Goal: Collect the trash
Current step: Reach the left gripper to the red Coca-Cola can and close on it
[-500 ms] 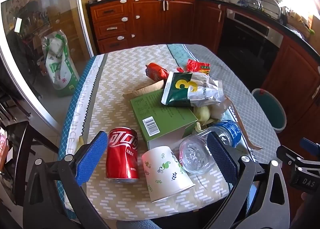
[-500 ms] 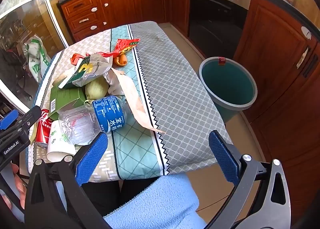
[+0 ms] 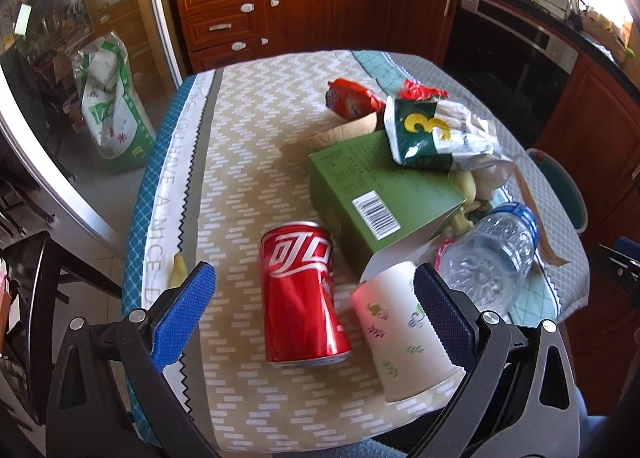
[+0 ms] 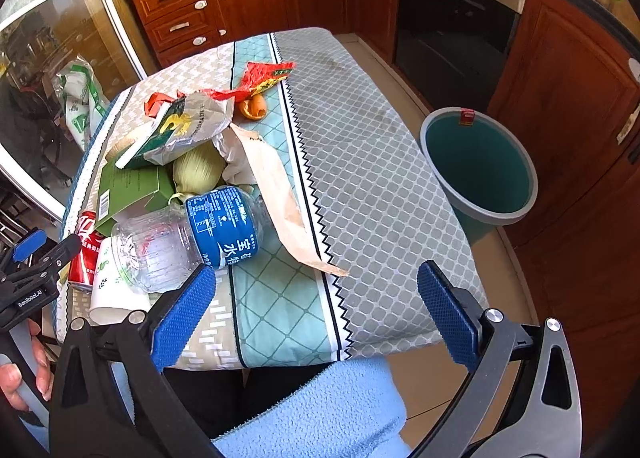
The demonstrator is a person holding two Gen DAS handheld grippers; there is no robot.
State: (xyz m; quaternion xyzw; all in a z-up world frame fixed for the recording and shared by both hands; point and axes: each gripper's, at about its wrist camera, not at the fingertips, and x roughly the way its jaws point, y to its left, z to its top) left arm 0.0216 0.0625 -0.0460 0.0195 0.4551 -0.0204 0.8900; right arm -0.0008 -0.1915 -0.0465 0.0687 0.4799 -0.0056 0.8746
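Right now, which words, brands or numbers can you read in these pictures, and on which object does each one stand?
"3": snack bag.
"HAVE A NICE": tablecloth border, rest cut off.
"GenRobot.AI": left gripper body.
"宝水": water bottle label; smaller print unreadable.
Red can: white Chinese brand script, not surely readable.
Green box: barcode, print too small.

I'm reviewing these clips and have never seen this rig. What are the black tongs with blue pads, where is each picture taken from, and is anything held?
No robot here: a person holds one tool in each hand, each with its own camera looking along the fingers. The left tongs are open, holding nothing, with a lying red can between the pads and a paper cup beside it. The right tongs are open and empty too, near a clear water bottle. Also on the table: a green box and snack wrappers. A teal bin stands on the floor.
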